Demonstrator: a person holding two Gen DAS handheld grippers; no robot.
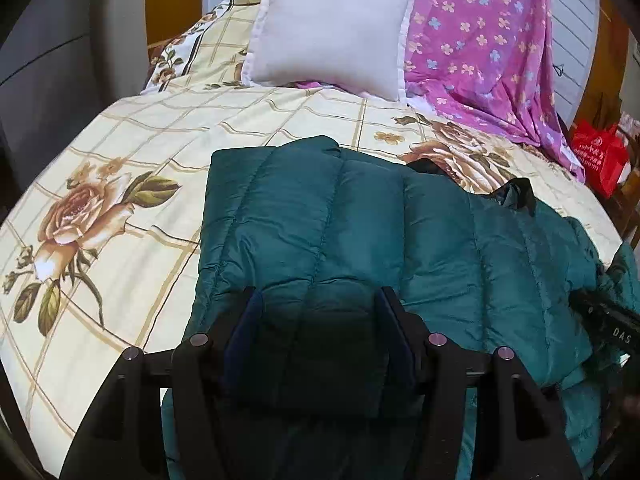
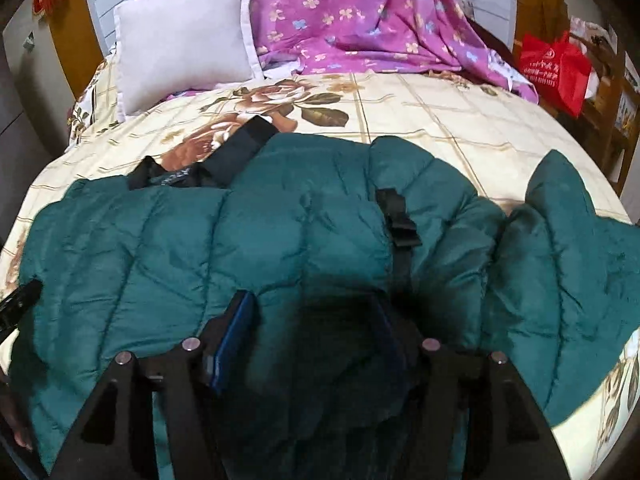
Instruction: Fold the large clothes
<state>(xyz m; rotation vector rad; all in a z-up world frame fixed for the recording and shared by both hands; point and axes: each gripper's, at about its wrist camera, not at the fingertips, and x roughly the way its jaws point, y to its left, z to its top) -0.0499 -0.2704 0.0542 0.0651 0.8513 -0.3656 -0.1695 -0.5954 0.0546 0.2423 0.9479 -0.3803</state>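
A teal quilted puffer jacket lies spread on the bed, near its front edge; it also fills the right wrist view. A dark collar and a black strap with a buckle show on it. My left gripper stands over the jacket's near edge with its jaws wide apart and a bulge of teal fabric between them. My right gripper stands the same way, jaws wide apart with fabric bunched between the pads. The right gripper also shows at the left wrist view's right edge.
The bed has a cream floral sheet. A white pillow and a purple flowered cloth lie at the head. A red bag stands beside the bed on the right.
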